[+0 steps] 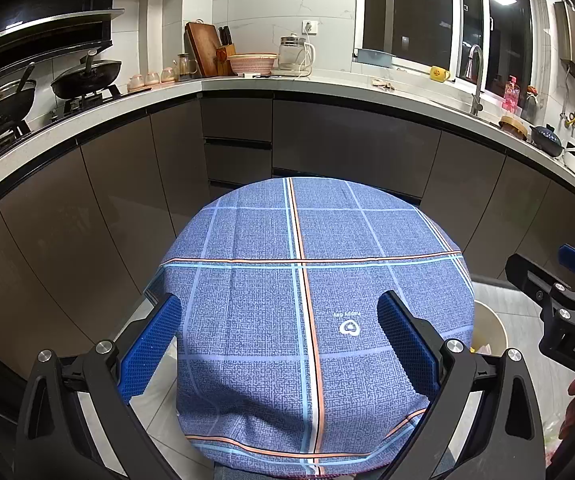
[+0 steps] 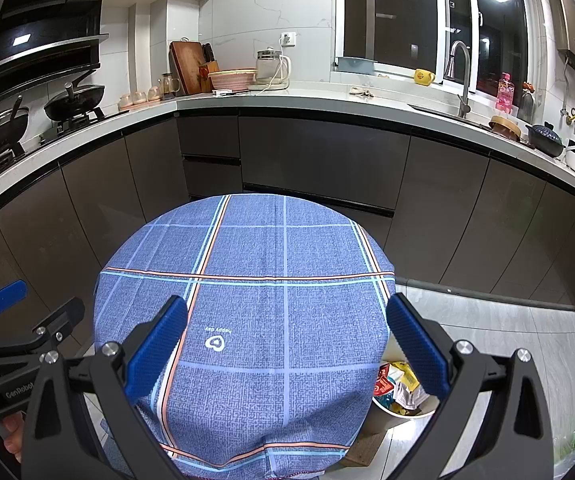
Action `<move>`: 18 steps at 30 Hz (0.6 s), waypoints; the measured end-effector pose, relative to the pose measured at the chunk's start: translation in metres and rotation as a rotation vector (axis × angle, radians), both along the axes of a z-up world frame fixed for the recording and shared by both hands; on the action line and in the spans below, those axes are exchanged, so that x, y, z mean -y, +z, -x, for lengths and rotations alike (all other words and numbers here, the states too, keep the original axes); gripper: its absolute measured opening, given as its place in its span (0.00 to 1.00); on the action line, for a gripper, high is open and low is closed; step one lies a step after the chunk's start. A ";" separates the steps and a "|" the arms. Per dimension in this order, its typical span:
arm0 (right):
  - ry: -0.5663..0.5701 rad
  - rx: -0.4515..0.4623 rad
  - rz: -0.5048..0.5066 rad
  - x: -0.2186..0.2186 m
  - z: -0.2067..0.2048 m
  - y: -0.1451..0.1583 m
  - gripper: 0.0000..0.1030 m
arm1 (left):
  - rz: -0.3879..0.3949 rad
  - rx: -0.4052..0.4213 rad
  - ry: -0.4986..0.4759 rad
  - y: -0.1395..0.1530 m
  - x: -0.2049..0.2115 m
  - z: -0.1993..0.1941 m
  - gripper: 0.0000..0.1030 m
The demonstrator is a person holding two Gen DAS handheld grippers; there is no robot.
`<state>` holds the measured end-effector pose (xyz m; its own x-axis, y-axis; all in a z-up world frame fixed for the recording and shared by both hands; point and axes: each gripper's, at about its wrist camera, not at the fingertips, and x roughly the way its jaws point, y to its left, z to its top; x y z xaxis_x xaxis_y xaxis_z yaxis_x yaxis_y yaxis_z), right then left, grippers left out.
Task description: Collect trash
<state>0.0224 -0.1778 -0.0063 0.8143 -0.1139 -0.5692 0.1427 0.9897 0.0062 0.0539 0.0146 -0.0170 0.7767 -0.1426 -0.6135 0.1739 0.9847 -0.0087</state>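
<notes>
Both the left tongs (image 1: pixel 279 344) and right tongs (image 2: pixel 287 346) hang open and empty above the cloth-covered counter (image 2: pixel 247 280); wrappers (image 2: pixel 401 388) sit in the floor bin (image 2: pixel 403 412) (beside it, within reach).

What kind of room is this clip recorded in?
A home kitchen, most likely: a gas stove with pans, a sink faucet under the window, and a kettle on the L-shaped counter, with a cloth-covered table in front.

Grey cabinets (image 1: pixel 347 140), white countertop (image 1: pixel 327 86), dark windows (image 1: pixel 423 8), tiled floor (image 2: pixel 487 332)
</notes>
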 end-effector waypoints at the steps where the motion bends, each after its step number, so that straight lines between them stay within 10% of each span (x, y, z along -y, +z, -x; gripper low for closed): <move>1: 0.000 -0.001 0.000 0.000 0.000 0.000 0.97 | -0.001 -0.001 0.000 0.000 0.000 0.000 0.92; 18: 0.002 -0.004 -0.002 -0.001 -0.001 -0.002 0.97 | -0.005 0.004 -0.004 0.000 0.000 -0.002 0.92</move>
<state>0.0235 -0.1766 -0.0083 0.8122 -0.1112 -0.5727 0.1410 0.9900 0.0078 0.0562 0.0149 -0.0171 0.7786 -0.1431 -0.6109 0.1783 0.9840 -0.0032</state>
